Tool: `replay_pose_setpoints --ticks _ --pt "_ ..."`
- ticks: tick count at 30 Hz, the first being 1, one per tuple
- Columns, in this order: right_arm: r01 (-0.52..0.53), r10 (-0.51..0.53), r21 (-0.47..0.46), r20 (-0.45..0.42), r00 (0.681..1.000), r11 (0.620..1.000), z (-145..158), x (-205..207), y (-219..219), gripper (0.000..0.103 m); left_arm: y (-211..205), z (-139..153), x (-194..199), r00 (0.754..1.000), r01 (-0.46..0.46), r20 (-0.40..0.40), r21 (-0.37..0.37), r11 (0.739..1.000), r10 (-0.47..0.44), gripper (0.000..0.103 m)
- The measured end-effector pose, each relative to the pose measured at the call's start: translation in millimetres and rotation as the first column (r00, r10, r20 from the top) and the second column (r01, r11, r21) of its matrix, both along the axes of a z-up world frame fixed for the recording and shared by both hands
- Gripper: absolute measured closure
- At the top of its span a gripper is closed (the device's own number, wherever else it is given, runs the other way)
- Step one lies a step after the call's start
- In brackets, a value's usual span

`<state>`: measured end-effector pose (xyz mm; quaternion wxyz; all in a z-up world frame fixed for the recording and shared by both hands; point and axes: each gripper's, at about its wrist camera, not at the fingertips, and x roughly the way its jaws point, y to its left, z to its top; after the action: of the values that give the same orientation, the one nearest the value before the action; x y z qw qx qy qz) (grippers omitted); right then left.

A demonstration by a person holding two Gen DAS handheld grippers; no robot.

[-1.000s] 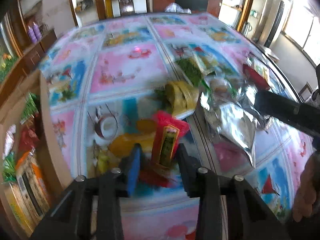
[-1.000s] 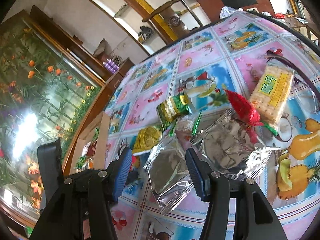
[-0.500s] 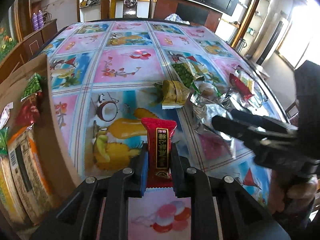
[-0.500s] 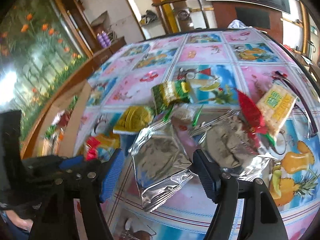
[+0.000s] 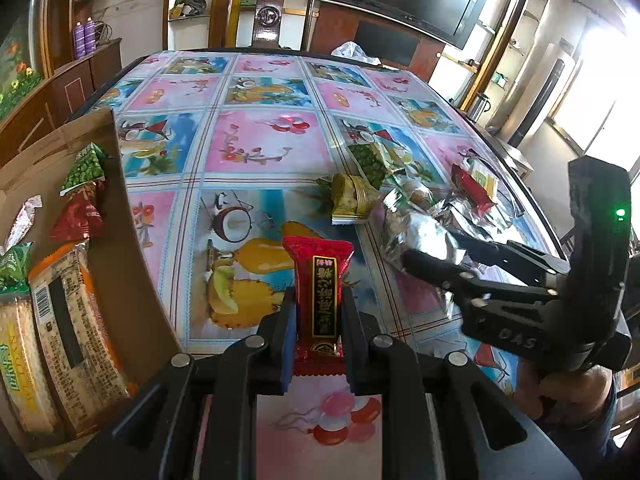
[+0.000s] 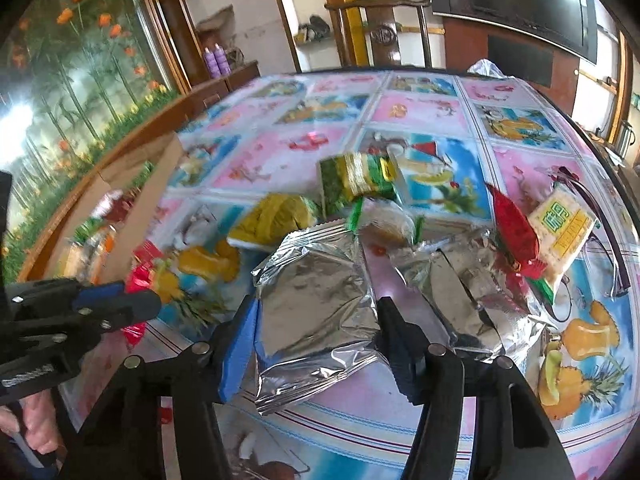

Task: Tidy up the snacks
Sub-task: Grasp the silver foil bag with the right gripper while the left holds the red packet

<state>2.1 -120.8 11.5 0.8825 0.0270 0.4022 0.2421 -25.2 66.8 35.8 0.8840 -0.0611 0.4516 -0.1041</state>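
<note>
At the far left of the left wrist view, an open brown cardboard box [image 5: 132, 240] sits on the bench [image 5: 264, 148], which is covered by a glossy cloth printed with pink and blue fruit squares. Inside the box lie a long cracker pack with an orange edge and a barcode [image 5: 68, 340], a pale yellow cracker pack [image 5: 20, 368], a red triangular pouch [image 5: 78, 216] and a green triangular pouch of peas [image 5: 84, 168].

Just right of the box, the left hand-held gripper [image 5: 318, 328] is clamped on a red snack bar wrapper with a black label and gold lettering [image 5: 320, 284], held upright above the cloth between the 2 blue-padded jaws.

Farther right on the bench lies the loose heap: a yellow-gold foil packet [image 5: 352, 200], a green pea packet [image 5: 370, 160] behind it, crumpled silver foil bags [image 5: 420, 236], a red wrapper [image 5: 470, 184] and a yellow-green cracker pack [image 5: 486, 174].

At the right, the right hand-held gripper [image 6: 316, 336] reaches into that heap, gripped by a hand [image 5: 568, 392]. In its own view its jaws are closing, with a large silver foil bag [image 6: 316, 300] lying flat on the cloth between them; the blue pad on the left is at the bag's edge, and I cannot tell whether both pads press on it. A second silver foil bag [image 6: 468, 292] lies just right of it, partly under a red pouch [image 6: 514, 232] and beside a yellow cracker pack with green lettering [image 6: 560, 236].
</note>
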Motion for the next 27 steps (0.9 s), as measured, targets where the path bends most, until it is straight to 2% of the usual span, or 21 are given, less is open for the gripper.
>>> replay_pose_setpoints --ticks 3,22,27 --pt "-0.004 0.003 0.041 0.039 0.999 0.999 8 -4 -2 0.039 2 3 -1 1.0 -0.007 0.009 -0.002 1.0 0.007 0.085" --pt "-0.019 0.01 0.135 0.069 0.998 0.991 18 -7 -6 0.039 8 23 -12 0.998 -0.015 0.06 -0.01 1.0 0.015 0.085" --pt "-0.027 0.017 0.181 0.053 0.998 0.983 19 -7 -7 0.039 15 29 -14 0.997 -0.023 0.071 -0.018 1.0 0.024 0.084"
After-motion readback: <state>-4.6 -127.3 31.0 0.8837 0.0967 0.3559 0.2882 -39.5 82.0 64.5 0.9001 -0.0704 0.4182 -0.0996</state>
